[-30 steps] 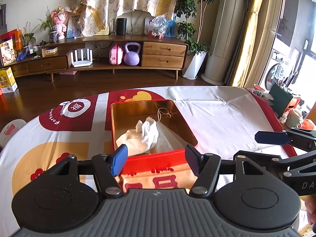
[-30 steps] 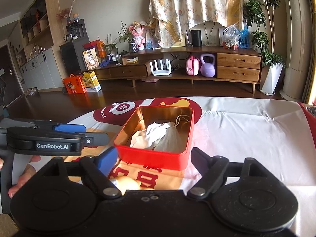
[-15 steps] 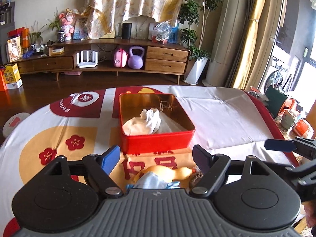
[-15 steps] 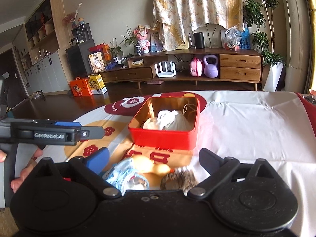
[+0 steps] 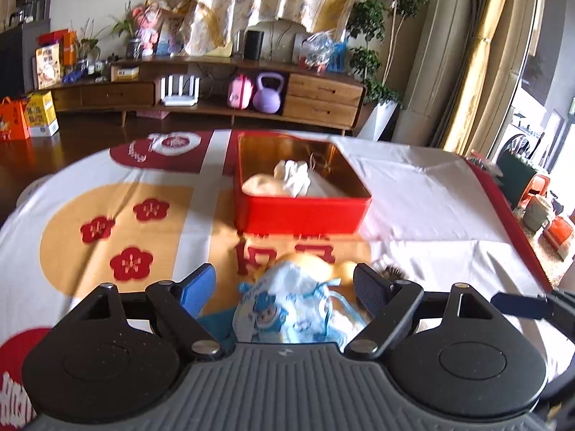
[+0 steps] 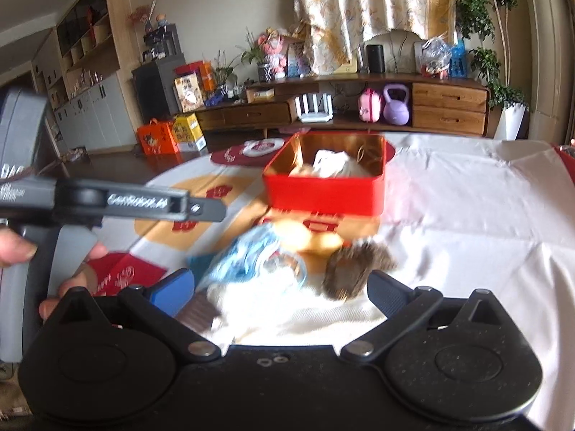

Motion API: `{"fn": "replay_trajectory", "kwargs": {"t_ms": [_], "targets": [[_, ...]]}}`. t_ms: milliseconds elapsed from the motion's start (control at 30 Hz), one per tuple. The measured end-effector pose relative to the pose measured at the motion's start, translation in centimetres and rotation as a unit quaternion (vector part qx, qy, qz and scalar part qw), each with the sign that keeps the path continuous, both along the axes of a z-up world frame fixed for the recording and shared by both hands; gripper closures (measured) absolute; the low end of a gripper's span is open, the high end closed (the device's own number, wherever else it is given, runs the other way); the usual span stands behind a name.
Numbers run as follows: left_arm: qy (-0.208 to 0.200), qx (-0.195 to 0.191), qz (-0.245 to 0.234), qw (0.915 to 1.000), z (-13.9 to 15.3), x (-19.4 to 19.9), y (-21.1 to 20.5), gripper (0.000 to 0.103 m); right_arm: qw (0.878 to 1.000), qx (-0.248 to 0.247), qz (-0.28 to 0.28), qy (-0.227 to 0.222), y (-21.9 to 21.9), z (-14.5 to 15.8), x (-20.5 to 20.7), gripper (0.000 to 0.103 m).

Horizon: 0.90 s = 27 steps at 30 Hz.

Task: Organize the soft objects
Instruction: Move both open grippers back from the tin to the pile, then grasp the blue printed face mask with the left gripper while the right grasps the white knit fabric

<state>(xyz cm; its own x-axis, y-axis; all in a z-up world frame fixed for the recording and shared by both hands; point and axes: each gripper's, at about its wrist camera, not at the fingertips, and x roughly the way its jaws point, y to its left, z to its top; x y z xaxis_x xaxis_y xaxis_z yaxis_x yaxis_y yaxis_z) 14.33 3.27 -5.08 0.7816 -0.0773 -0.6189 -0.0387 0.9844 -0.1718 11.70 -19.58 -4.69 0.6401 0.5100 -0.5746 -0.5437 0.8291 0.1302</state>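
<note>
Left wrist view: a blue printed cloth pouch (image 5: 287,309) is seen on the worktop between the just-widened, empty jaws of the left gripper (image 5: 284,287). It is judged light, limp, best pinched at its bunched middle.

Daylight pours in from the window (image 5: 539,115) on the right, leaving bright glare on the white tablecloth (image 6: 467,194). Both fisheye views bend strongly at their edges. Motion blur smears the nearby soft pile (image 6: 287,255), perhaps cloth pouches.

Tin (image 5: 302,215) on tablecloth (image 5: 413,194), cloth bundle (image 5: 287,179) inside, pouch (image 5: 287,309) before tin, sideboard (image 5: 215,97) behind.
</note>
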Motion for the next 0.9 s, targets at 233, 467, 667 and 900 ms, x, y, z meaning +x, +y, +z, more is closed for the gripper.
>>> {"fn": "replay_trajectory", "kwargs": {"t_ms": [233, 467, 667, 900], "targets": [[0.048, -0.026, -0.010, 0.9984, -3.1, 0.3, -0.3, 0.019, 0.999, -0.028, 0.030, 0.022, 1.1, -2.7, -0.5, 0.001], [0.090, -0.039, -0.016, 0.9951, -5.1, 3.3, 0.3, 0.019, 0.998, -0.039, 0.037, 0.040, 2.0, -4.4, 0.6, 0.002], [0.124, -0.065, -0.016, 0.9900, -6.8, 5.3, 1.0, 0.019, 0.996, -0.047, 0.041, 0.062, 2.6, -6.1, 1.8, 0.008], [0.130, -0.070, -0.004, 0.9890, -7.8, 5.4, 1.4, 0.019, 0.994, -0.057, 0.047, 0.076, 2.8, -7.1, 2.0, 0.021]]}}
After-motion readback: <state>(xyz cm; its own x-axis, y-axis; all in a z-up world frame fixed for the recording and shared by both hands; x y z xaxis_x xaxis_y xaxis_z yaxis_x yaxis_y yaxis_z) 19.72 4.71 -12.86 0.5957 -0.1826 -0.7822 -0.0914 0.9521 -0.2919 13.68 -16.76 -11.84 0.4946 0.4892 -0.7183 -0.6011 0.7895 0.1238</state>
